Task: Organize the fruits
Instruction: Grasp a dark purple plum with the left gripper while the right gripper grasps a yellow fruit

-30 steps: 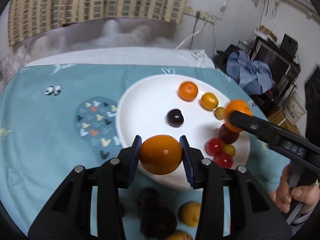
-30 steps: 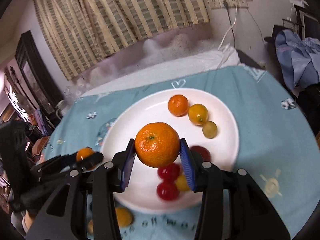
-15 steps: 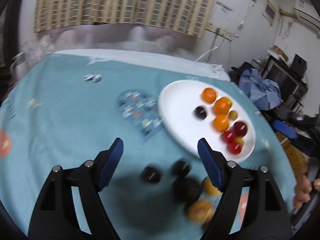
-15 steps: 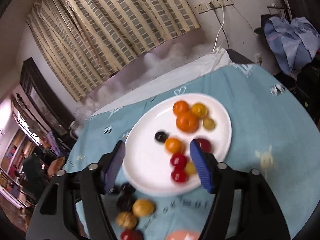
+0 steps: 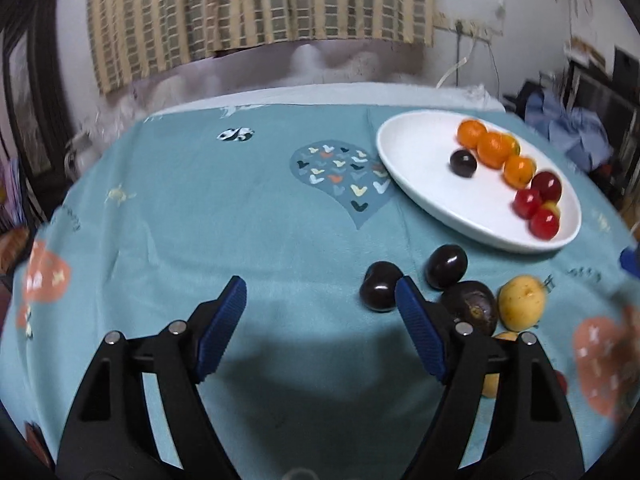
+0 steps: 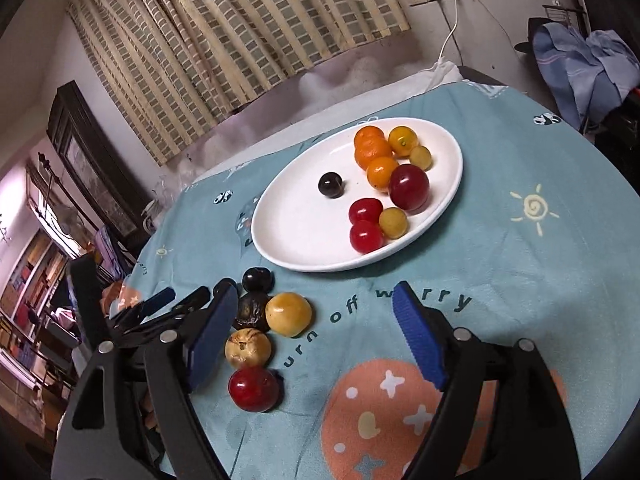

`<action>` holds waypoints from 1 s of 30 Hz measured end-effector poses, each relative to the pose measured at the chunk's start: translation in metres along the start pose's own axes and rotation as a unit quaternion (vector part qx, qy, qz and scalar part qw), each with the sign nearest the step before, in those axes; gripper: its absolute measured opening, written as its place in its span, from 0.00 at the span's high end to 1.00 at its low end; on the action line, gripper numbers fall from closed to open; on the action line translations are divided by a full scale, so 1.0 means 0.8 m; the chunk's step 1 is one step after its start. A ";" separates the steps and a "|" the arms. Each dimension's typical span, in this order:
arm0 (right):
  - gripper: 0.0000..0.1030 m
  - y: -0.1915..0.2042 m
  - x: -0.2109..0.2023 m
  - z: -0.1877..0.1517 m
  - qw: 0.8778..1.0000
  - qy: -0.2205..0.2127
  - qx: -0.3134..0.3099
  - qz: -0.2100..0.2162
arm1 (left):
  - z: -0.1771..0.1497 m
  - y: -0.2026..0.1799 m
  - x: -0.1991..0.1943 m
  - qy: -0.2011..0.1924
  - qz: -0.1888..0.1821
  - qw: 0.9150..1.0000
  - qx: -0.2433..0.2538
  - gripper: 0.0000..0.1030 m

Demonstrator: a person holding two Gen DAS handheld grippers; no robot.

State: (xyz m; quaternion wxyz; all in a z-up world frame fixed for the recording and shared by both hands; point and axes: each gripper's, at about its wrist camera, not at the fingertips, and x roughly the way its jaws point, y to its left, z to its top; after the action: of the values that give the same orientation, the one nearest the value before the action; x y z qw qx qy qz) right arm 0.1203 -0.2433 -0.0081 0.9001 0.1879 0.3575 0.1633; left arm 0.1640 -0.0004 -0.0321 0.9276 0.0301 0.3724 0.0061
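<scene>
Left tongs: spread wide, holding nothing, hanging above bare cloth near the worktop's near edge.
Right tongs: spread wide, holding nothing, above the near edge of the worktop, in front of the plate.
Plate: white, oval, sitting on the teal cloth toward the far right part of the worktop.
Fruit on the plate: three oranges in a touching row along the far rim, a yellow fruit and a greenish one beside them, a big red plum, two red tomatoes touching a small yellow fruit, and a dark plum alone near the middle.
Fruit off the plate: a cluster near the worktop's near edge, just short of the plate: dark plums, a wrinkled dark fruit, a yellow fruit, a brownish one and a red one.
</scene>
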 end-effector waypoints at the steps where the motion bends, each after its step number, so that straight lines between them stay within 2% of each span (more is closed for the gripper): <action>1: 0.22 0.000 0.000 0.000 1.000 0.000 -0.002 -0.002 | 0.001 -0.003 0.003 0.003 -0.001 1.000 0.005 0.24; 6: 0.22 0.000 0.004 -0.001 1.000 0.004 -0.009 -0.009 | 0.006 -0.010 0.018 0.018 -0.011 1.000 0.015 0.24; 10: 0.22 0.002 0.005 -0.003 1.000 0.003 -0.018 -0.015 | 0.007 -0.007 0.038 0.054 -0.026 0.998 0.008 0.24; 13: 0.22 0.002 0.006 -0.003 1.000 0.004 -0.018 -0.017 | 0.006 0.006 0.042 0.062 -0.062 0.996 -0.017 0.38; 15: 0.22 0.001 0.007 -0.004 1.000 0.006 -0.018 -0.018 | 0.006 0.009 0.042 0.059 -0.064 0.996 -0.023 0.54; 16: 0.22 0.001 0.008 -0.004 1.000 0.006 -0.018 -0.018 | 0.005 0.009 0.042 0.058 -0.063 0.996 -0.023 0.57; 20: 0.22 0.001 0.010 -0.004 1.000 0.007 -0.023 -0.021 | 0.006 0.003 0.042 0.056 -0.075 0.996 -0.013 0.60; 23: 0.22 0.002 0.011 -0.005 0.999 0.007 -0.027 -0.022 | 0.007 0.002 0.041 0.054 -0.081 0.995 -0.013 0.75; 25: 0.22 0.003 0.011 -0.005 0.999 0.007 -0.031 -0.022 | 0.006 0.008 0.040 0.052 -0.092 0.994 -0.022 0.75; 30: 0.22 0.004 0.011 -0.006 0.999 0.006 -0.034 -0.022 | 0.005 0.014 0.038 0.049 -0.081 0.995 -0.028 0.75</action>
State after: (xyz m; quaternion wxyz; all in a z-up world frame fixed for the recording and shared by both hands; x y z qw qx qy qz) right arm 0.1224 -0.2359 -0.0147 0.9071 0.1482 0.3616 0.1566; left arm 0.1888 0.0114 -0.0494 0.9060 -0.0270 0.4185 -0.0573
